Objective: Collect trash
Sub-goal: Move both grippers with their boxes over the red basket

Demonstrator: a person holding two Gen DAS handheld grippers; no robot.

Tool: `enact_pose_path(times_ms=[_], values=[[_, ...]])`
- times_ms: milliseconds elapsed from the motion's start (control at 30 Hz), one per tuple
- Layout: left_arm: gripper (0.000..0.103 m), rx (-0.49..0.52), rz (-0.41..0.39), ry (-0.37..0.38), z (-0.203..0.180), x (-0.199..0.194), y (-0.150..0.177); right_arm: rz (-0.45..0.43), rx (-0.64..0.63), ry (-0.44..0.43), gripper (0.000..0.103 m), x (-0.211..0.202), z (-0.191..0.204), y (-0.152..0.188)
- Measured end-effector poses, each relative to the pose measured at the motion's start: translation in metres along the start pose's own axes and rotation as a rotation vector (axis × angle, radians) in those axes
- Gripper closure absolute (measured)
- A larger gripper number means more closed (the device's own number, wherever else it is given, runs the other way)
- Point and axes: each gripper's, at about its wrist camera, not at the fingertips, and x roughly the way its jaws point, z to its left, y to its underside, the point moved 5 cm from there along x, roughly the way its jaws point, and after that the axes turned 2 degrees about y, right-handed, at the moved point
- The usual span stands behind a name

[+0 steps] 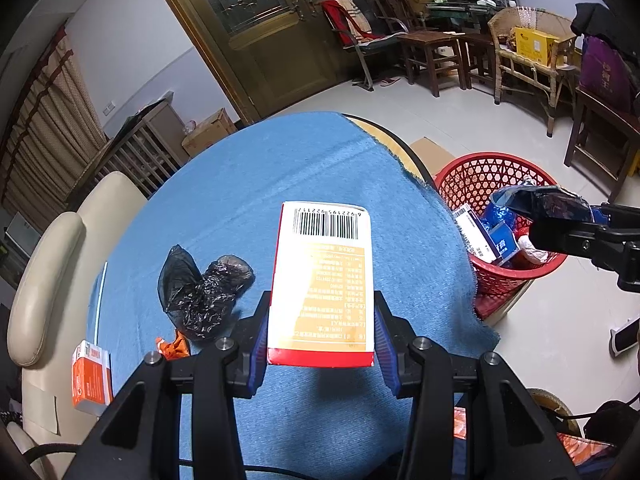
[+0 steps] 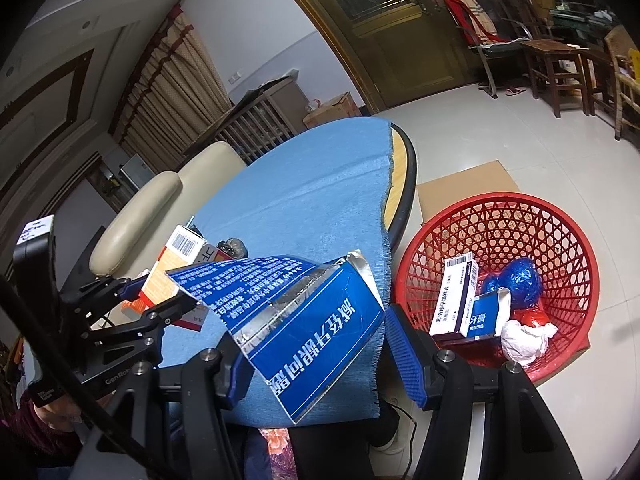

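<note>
My left gripper (image 1: pixel 322 340) is shut on a white and orange carton (image 1: pixel 322 284) with a barcode, held above the blue tablecloth (image 1: pixel 280 184). It also shows in the right wrist view (image 2: pixel 168 276). My right gripper (image 2: pixel 320 344) holds a torn blue foil wrapper (image 2: pixel 304 320); the wrapper touches the left pad, while the right pad (image 2: pixel 404 356) stands apart from it. That gripper (image 1: pixel 560 216) hovers over the red basket (image 1: pixel 472 172), which holds boxes, blue foil and white paper (image 2: pixel 524 338). A black plastic bag (image 1: pixel 200 292), an orange scrap (image 1: pixel 174 346) and a small orange box (image 1: pixel 90 376) lie on the cloth.
A cream armchair (image 1: pixel 48 280) stands left of the table. Flat cardboard (image 2: pixel 468 188) lies under the basket (image 2: pixel 568 264) on the tiled floor. Wooden chairs and stools (image 1: pixel 432 52) and a wicker chair (image 1: pixel 524 56) stand at the back by the double door.
</note>
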Motion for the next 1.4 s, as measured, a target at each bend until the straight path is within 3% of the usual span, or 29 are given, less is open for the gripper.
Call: enact_pose_path(times_ms=[1400], values=[[0.055, 0.078, -0.003, 0.014, -0.027, 0.003, -0.015, -0.036, 0.059, 0.018, 0.04, -0.022, -0.026, -0.002]])
